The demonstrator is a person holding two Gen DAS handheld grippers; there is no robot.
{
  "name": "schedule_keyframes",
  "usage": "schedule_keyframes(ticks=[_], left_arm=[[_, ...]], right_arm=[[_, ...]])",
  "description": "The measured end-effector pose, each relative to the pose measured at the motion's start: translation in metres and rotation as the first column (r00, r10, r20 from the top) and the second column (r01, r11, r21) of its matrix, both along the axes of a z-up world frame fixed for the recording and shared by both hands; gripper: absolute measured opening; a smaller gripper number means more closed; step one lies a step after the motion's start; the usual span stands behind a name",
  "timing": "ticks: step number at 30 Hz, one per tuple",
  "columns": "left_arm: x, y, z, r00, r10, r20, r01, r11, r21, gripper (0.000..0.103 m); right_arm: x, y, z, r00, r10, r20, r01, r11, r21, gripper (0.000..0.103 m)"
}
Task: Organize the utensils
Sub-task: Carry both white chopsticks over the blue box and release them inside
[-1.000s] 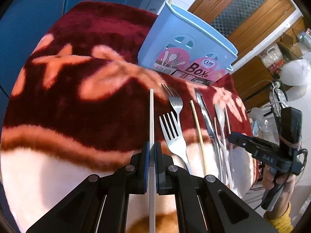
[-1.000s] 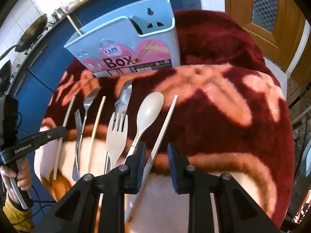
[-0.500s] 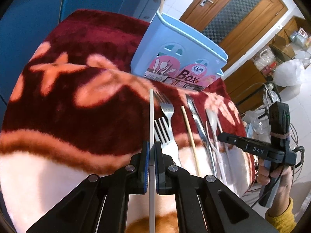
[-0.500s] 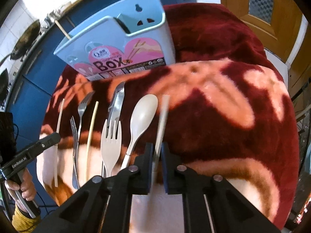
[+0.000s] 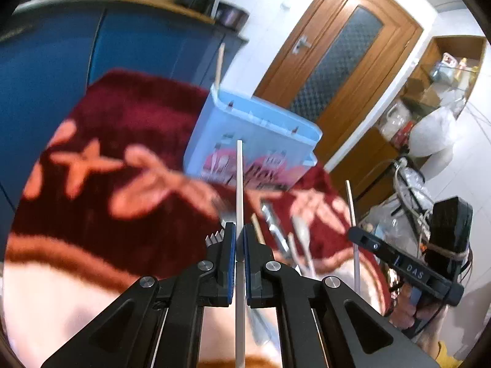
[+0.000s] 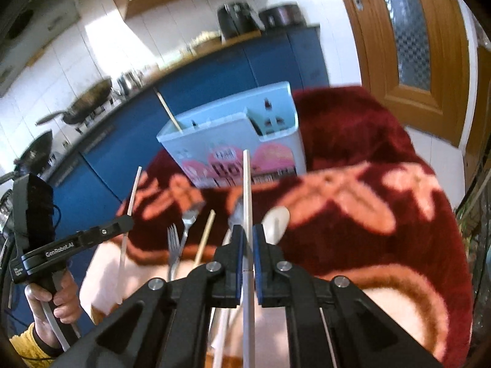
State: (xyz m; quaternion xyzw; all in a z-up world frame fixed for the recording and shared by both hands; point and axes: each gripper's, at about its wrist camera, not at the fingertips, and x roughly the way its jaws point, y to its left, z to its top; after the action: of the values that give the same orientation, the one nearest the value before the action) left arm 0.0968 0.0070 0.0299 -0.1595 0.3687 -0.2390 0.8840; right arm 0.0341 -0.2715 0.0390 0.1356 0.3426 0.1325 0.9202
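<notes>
My left gripper point(image 5: 240, 239) is shut on a white chopstick point(image 5: 239, 184) and holds it lifted, pointing at the light blue utensil box point(image 5: 257, 132). My right gripper point(image 6: 248, 239) is shut on another white chopstick point(image 6: 247, 190), also lifted toward the box point(image 6: 233, 141). One wooden chopstick point(image 6: 168, 111) stands in the box. On the red blanket lie metal forks point(image 6: 181, 230), a wooden chopstick point(image 6: 205, 236), a beige spoon point(image 6: 275, 220) and a knife point(image 5: 273, 224). Each gripper shows in the other's view: the right one point(image 5: 353, 236) and the left one point(image 6: 127, 220).
The red and pink blanket point(image 6: 368, 202) covers the table and drops away at the right and near edges. Blue kitchen cabinets point(image 6: 214, 70) with pans stand behind the box. A wooden door point(image 5: 334, 55) and cluttered shelves are to the right.
Both grippers have lifted and tilted up with their chopsticks off the blanket. The right gripper closed on its chopstick during the last second.
</notes>
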Motion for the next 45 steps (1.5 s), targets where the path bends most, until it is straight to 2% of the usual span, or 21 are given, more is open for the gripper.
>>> schedule_keyframes(ticks=[6,12,18,27,29,34,39,45], left_arm=[[-0.002,-0.009,0.023,0.99,0.028,0.136,-0.03,0.999,0.012,0.004],[0.005,-0.018,0.044,0.963,0.079,0.257,-0.087,0.996,0.021,0.004],[0.015,-0.02,0.061,0.916,0.151,0.371,-0.167,0.986,0.012,0.004],[0.042,-0.025,0.079,0.843,0.222,0.491,-0.263,0.965,0.016,0.004],[0.051,-0.027,0.081,0.825,0.232,0.515,-0.282,0.959,0.02,0.004],[0.07,-0.03,0.084,0.806,0.26,0.532,-0.3,0.954,-0.013,0.004],[0.092,-0.04,0.079,0.796,0.292,0.53,-0.326,0.945,-0.031,0.004],[0.105,-0.051,0.069,0.776,0.292,0.559,-0.345,0.939,-0.012,0.005]], right_arm=[[0.001,0.001,0.013,0.994,-0.026,0.107,0.024,1.0,0.012,0.008],[0.0,-0.002,0.019,0.986,-0.041,0.16,0.036,0.999,0.033,0.008],[0.006,-0.005,0.021,0.98,-0.047,0.195,0.039,0.998,0.047,0.008],[0.014,-0.014,0.015,0.974,-0.065,0.218,0.053,0.997,0.06,0.008],[0.017,-0.016,0.014,0.974,-0.064,0.216,0.051,0.997,0.064,0.008],[0.022,-0.017,0.013,0.973,-0.059,0.221,0.046,0.997,0.063,0.008],[0.026,-0.02,0.014,0.968,-0.06,0.242,0.047,0.997,0.059,0.008],[0.032,-0.025,0.015,0.964,-0.061,0.259,0.05,0.998,0.048,0.008]])
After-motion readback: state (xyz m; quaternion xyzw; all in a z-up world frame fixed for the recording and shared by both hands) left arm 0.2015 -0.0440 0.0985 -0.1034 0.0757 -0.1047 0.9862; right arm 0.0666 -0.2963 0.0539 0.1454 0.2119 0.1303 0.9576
